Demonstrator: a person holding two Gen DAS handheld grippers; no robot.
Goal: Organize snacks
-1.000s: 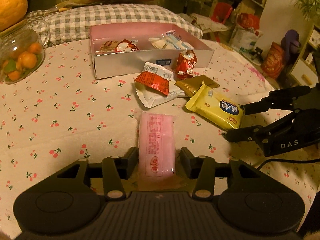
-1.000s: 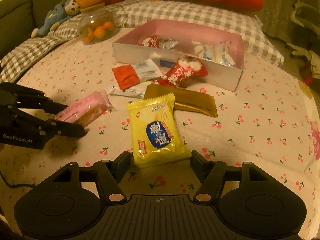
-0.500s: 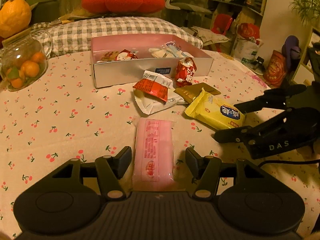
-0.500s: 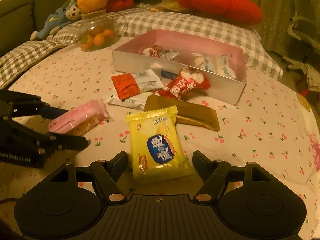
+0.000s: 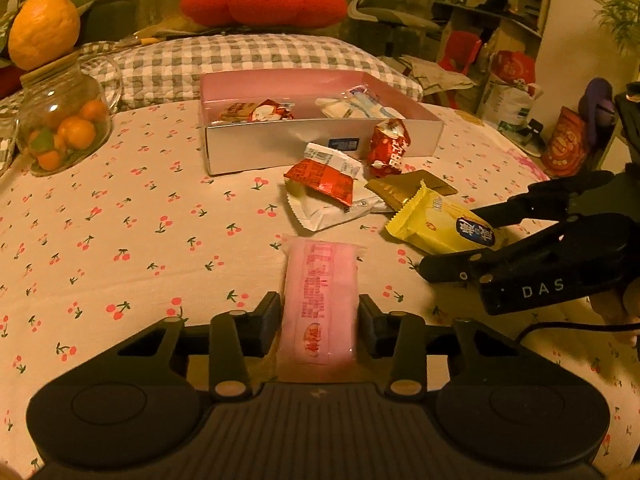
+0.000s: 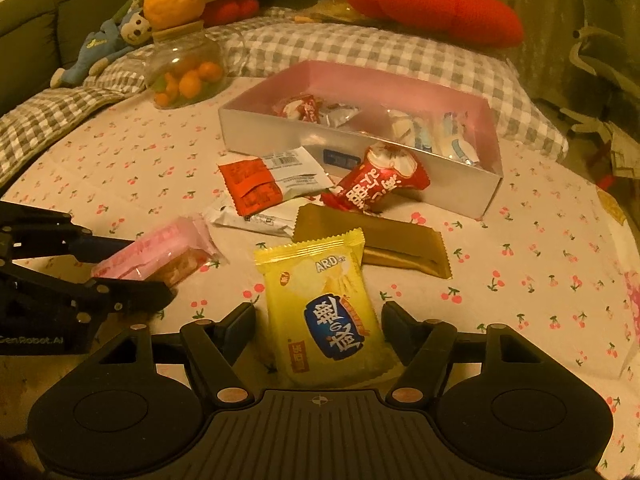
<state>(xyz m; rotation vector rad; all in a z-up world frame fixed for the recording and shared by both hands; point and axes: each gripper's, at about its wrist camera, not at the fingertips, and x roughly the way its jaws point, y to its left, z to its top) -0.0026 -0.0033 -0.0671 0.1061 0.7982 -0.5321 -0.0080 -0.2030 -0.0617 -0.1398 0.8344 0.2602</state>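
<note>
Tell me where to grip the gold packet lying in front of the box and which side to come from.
Grip the gold packet across its narrow width near its right end, coming from above on the right. It lies flat and long, and its left end sits under the yellow packet and near the red packet, so only the right end is likely free for the jaws.

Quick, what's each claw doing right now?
Left gripper: just closed onto the pink snack.
Right gripper: open around the yellow snack.
</note>
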